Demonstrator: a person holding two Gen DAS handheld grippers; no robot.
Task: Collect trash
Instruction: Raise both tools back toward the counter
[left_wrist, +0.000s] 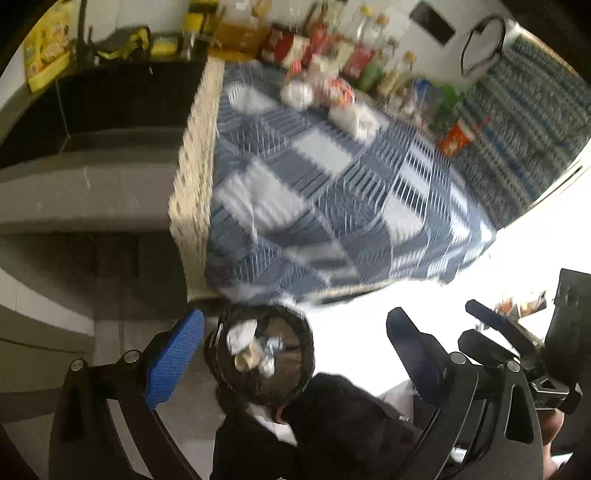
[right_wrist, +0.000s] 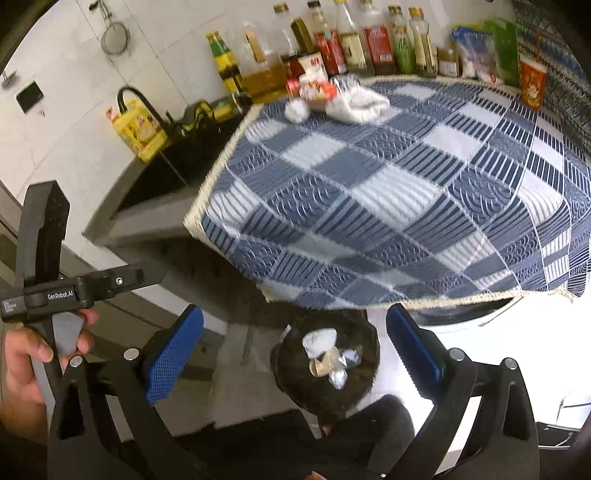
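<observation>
Both hand-held grippers — left (left_wrist: 295, 354) and right (right_wrist: 294, 350) — hang wide open and empty over the mesh bin (right_wrist: 325, 369), while the crumpled tissues (right_wrist: 354, 101) lie far ahead across the table (right_wrist: 369, 206).

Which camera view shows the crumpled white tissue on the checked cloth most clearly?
The right wrist view. There the tissue lies sharp on the cloth, beside a red-and-white wrapper, with its folds readable. The left wrist view also catches the tissue, but motion blur smears it into a pale patch.
</observation>
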